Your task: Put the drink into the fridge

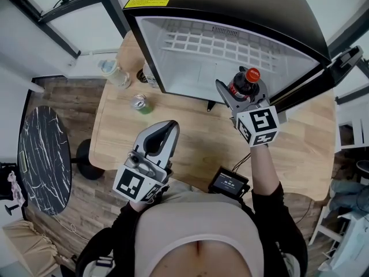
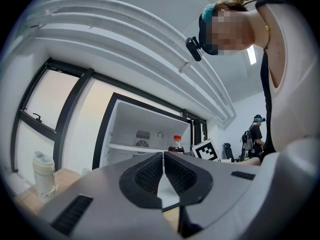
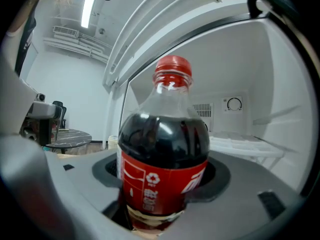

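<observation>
Right fingers (image 3: 240, 184) grip cola bottle (image 3: 162, 154) before fridge (image 3: 235, 64).

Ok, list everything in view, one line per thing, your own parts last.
Fridge: one, black outside, white inside, open, on the wooden table.
Cola bottle: one, dark drink, red cap and label, at the fridge opening.
Can: one, green, on the table left of the fridge front.
Clear bottle: one, pale cap, table's far left corner.
Black device: one, table's near edge.
Wooden table: one, light wood.
Round table: one, black marble, far left.
Left gripper: grey, shut, empty.
Right gripper: grey, shut on the cola bottle.
</observation>
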Demonstrator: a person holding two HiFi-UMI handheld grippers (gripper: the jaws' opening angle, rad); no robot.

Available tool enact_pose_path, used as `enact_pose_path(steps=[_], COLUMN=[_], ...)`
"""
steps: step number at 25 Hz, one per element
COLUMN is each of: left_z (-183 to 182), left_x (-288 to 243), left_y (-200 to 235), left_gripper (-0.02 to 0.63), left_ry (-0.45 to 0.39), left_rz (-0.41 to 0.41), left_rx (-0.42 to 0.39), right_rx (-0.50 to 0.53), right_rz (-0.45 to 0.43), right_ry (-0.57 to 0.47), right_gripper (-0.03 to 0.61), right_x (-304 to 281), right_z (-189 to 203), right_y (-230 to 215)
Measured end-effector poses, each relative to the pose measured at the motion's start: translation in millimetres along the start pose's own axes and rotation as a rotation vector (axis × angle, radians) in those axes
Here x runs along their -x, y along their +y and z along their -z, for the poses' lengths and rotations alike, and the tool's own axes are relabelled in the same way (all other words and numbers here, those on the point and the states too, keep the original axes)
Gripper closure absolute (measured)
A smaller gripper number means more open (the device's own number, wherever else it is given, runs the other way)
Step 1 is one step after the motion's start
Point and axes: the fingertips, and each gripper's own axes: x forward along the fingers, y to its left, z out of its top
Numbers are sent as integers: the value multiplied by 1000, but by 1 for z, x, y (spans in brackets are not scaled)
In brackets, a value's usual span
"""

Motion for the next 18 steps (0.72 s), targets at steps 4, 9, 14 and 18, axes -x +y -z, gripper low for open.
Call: enact_pose_path(steps=[4, 9, 14, 18], left_z=[6, 14, 19, 23], left_x=[0, -1, 0, 1], left_y=[-1, -1, 0, 1], left_gripper=[598, 598, 598, 598], left_ry=[14, 34, 48, 66], left_rz=[3, 6, 7, 4], left_rx=[5, 12, 8, -4], right_rx=[-7, -61, -57, -70], right_rz=[4, 15, 38, 38], right_ry=[11, 26, 55, 77], right_gripper=[241, 241, 241, 241], right_x=[0, 0, -5, -14], right_z=[18, 45, 71, 92], right_y=[0, -5, -7, -9])
